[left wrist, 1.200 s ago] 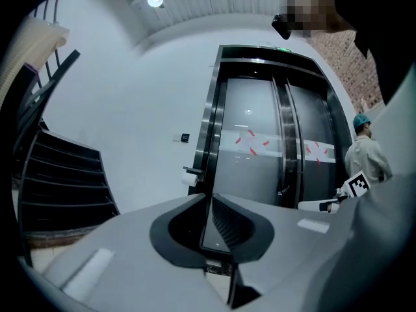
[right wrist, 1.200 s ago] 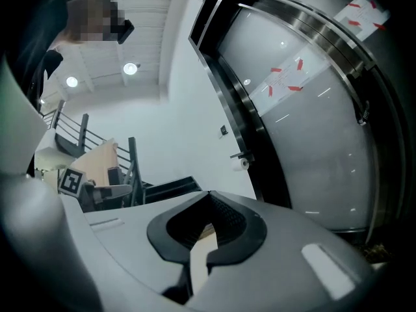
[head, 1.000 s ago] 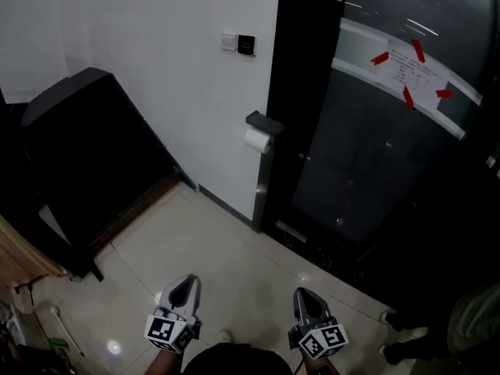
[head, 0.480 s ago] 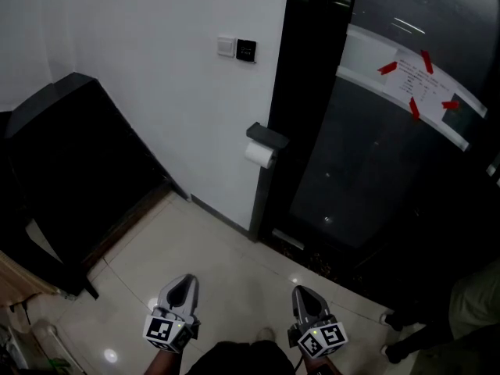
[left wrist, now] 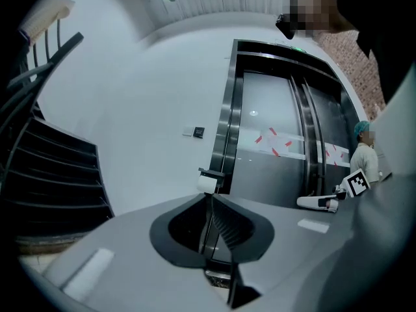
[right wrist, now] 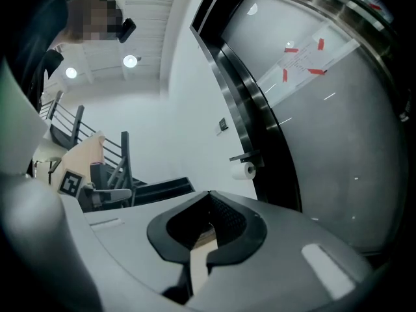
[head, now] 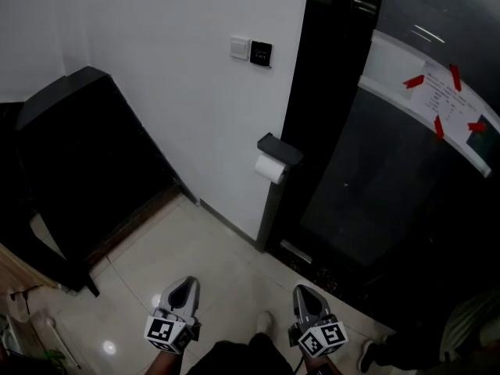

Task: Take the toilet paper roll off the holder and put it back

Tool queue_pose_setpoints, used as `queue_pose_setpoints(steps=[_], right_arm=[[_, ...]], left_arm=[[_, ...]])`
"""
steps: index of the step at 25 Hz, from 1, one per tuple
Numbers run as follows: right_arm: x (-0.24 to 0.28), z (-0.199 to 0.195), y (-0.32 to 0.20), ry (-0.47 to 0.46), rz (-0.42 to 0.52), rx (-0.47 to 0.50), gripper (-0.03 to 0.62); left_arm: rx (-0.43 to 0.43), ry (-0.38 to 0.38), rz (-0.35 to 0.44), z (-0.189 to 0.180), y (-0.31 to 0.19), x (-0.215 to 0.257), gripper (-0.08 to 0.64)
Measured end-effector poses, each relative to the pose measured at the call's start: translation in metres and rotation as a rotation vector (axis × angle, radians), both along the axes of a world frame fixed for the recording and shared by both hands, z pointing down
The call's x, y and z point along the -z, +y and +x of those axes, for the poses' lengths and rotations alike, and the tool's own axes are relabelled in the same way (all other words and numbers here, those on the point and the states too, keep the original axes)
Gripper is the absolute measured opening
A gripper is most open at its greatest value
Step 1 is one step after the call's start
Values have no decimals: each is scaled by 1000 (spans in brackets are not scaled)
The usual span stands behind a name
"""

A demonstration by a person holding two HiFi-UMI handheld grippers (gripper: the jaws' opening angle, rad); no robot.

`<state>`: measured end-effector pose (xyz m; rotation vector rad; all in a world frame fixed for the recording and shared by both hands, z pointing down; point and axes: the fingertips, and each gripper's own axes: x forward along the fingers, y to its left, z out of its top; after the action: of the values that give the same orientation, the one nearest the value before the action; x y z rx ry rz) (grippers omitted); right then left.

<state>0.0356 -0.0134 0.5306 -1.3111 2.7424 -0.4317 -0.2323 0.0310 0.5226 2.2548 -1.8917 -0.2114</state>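
- The toilet paper roll (head: 271,169) is sitting on the holder (head: 280,148), tucked right under its dark top cover. How the roll hangs on it is too small to make out.
- The left gripper (head: 186,282) is well short of the holder, low over the floor tiles (head: 211,244). Its jaws are pressed together with nothing between them.
- The right gripper (head: 301,291) is also well apart from the holder, with its jaws closed up and empty.
- Below the holder, the frame edge cuts off both hands, so only the marker cubes and a sliver of wrist show.
- Just above the holder are two small wall switches (head: 251,50), but I can't tell what's on them.
- Right of the holder is a dark glass door (head: 367,186) with a paper notice (head: 447,100) stuck on with red tape. The print is way too small to read.
- Left of the holder there's a black slanted structure (head: 82,147), mostly lost in shadow.
- Far below and right of the holder, somebody's shoe (head: 367,355) pokes in, and the rest is cropped.
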Motion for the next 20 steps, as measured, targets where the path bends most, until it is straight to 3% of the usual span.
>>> queue_pose_setpoints(steps=[9, 20], right_arm=[[7, 24, -101, -40, 14, 60, 14], [-1, 72, -197, -66, -7, 98, 13]], left_arm=[[35, -46, 20, 34, -91, 15, 31], [70, -46, 4, 87, -181, 26, 31]])
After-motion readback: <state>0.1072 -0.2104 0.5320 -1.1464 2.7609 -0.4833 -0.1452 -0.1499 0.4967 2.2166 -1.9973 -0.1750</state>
